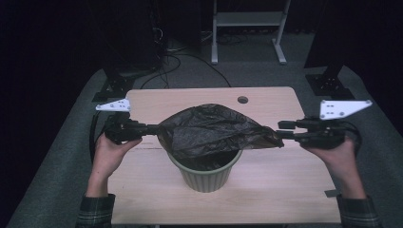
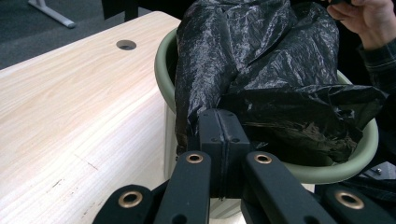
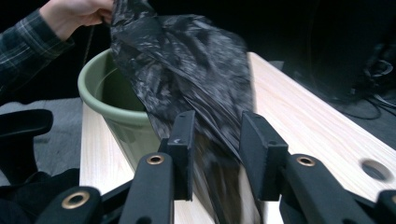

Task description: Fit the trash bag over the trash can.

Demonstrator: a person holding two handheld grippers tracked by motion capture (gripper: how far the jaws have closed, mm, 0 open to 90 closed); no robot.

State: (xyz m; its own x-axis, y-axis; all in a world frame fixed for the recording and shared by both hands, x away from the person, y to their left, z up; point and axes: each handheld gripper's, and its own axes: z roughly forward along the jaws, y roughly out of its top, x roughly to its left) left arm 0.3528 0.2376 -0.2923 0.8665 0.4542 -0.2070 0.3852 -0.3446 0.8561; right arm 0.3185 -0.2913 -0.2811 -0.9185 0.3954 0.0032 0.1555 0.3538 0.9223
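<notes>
A green bin (image 1: pixel 205 178) stands in the middle of the wooden table (image 1: pixel 285 180). A crumpled black plastic bag (image 1: pixel 209 130) is stretched across its mouth between both grippers. My left gripper (image 1: pixel 159 128) is shut on the bag's left edge. In the left gripper view the jaws (image 2: pixel 225 126) meet on the plastic (image 2: pixel 261 60) just over the bin's rim (image 2: pixel 161 65). My right gripper (image 1: pixel 280 130) is at the bag's right tip. In the right gripper view its jaws (image 3: pixel 217 140) stand apart, and the bag (image 3: pixel 187 60) hangs loose and blurred between them above the bin (image 3: pixel 93 88).
The table has a round cable hole (image 1: pixel 243 99) near its far edge. Beyond it on the grey floor are a white desk frame (image 1: pixel 247 19), cables (image 1: pixel 166 61) and black stand feet (image 1: pixel 328 83). A dark chair arm (image 3: pixel 23 123) sits at the near side.
</notes>
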